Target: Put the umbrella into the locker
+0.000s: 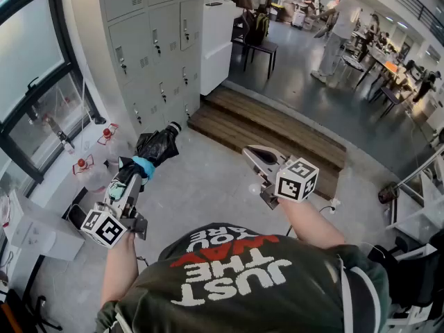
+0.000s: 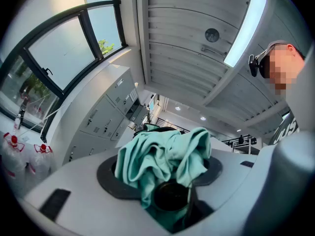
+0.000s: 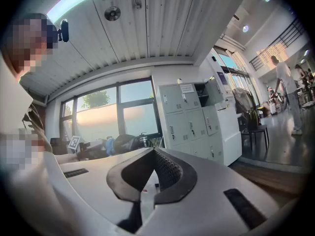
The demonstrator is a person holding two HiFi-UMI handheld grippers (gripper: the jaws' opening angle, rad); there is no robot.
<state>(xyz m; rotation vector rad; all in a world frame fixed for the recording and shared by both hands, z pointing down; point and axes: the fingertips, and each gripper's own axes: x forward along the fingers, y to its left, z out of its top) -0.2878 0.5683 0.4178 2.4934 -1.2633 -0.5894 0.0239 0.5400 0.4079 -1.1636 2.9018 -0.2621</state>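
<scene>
My left gripper (image 1: 133,174) is clamped on the folded black fabric umbrella (image 1: 158,146), gripping around its teal cloth band (image 2: 165,156), out at my eleven o'clock. The grey metal lockers (image 1: 149,44) stand beyond it. I'd keep the clamp firm and line the umbrella's tip up with an open compartment before pushing in. The left forearm reaches forward and that gripper tips slightly upward. The right gripper (image 1: 251,155) is level at twelve o'clock, its jaws together and empty.

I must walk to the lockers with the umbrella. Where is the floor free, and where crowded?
Free: the floor bordered by lockers and wooden step. Crowded: under the window, where red-capped containers stand.
</scene>
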